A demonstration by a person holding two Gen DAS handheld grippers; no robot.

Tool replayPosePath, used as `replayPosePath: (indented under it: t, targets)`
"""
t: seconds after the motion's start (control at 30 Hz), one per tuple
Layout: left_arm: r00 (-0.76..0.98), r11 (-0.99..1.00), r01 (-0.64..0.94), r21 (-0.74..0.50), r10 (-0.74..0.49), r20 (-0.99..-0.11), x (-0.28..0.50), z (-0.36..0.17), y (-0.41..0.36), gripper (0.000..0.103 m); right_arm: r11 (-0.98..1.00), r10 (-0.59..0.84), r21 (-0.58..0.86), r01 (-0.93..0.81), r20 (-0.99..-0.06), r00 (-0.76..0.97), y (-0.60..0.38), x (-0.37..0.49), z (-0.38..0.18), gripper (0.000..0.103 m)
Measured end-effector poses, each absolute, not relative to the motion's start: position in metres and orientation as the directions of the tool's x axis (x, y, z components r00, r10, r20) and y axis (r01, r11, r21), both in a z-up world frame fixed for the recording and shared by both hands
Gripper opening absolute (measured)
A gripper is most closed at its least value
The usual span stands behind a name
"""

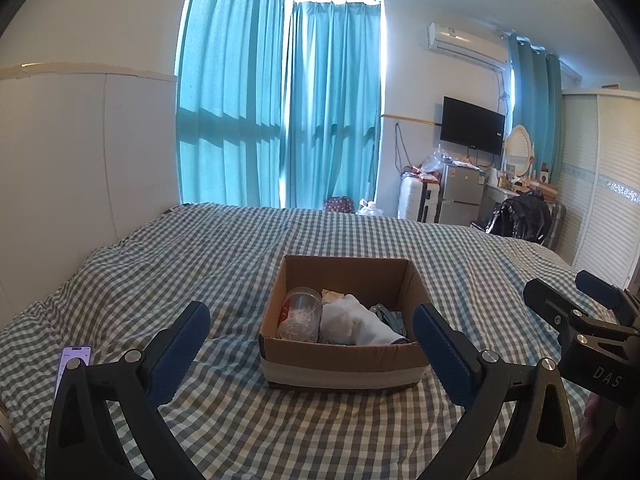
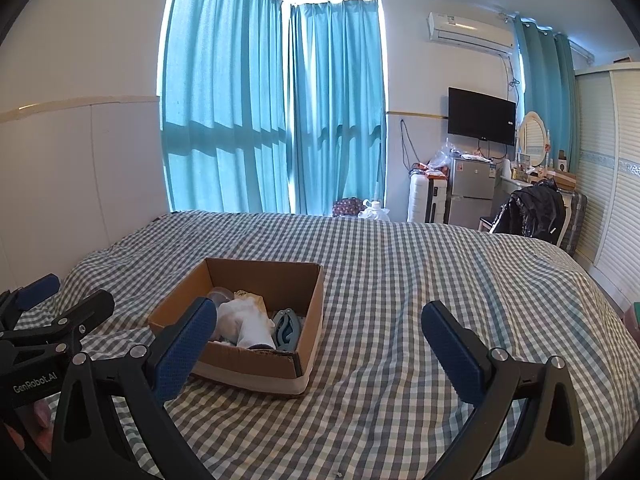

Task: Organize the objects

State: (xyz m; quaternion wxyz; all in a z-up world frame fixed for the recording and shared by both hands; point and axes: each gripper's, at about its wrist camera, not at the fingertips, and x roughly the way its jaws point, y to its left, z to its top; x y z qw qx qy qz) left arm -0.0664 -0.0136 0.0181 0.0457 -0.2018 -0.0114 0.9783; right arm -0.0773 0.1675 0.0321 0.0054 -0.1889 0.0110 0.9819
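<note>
Checked bedspread (image 1: 200,264); cardboard box (image 1: 340,356) mid-bed already holds jar (image 1: 300,314), white cloth (image 1: 352,324), blue clip (image 2: 286,328). Phone (image 1: 72,360) lies left of box, likely remaining. Left gripper (image 1: 312,348), right gripper (image 2: 320,344) spread, empty.

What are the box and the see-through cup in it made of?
The box looks like brown cardboard, matte, with a pale tape band round its base. The cup seems clear plastic, shiny, since its contents show through; glass can't be excluded.
</note>
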Motion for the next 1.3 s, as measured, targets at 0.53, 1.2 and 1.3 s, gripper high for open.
replayPosePath:
  t: [0.53,1.2,1.3]
  targets:
    - [-0.914,-0.998,-0.066,-0.020,0.069,-0.401,-0.0647,0.0197,-0.0100,0.103,-1.000,0.001,0.021,-0.010,-0.375,-0.927,0.1672,-0.0778,0.0329,0.103]
    - [-0.911,-0.998,-0.055,-0.010,0.054,-0.409,-0.0672,0.0193,-0.0092,0.103,-0.999,0.005,0.036,-0.020,-0.388,-0.921,0.1729,-0.0807,0.0281,0.103]
    - [-0.911,-0.998,-0.056,-0.010,0.055,-0.408,-0.0668,0.0192,-0.0101,0.103,-0.999,0.005,0.036,-0.021,-0.388,-0.922,0.1723,-0.0802,0.0288,0.103]
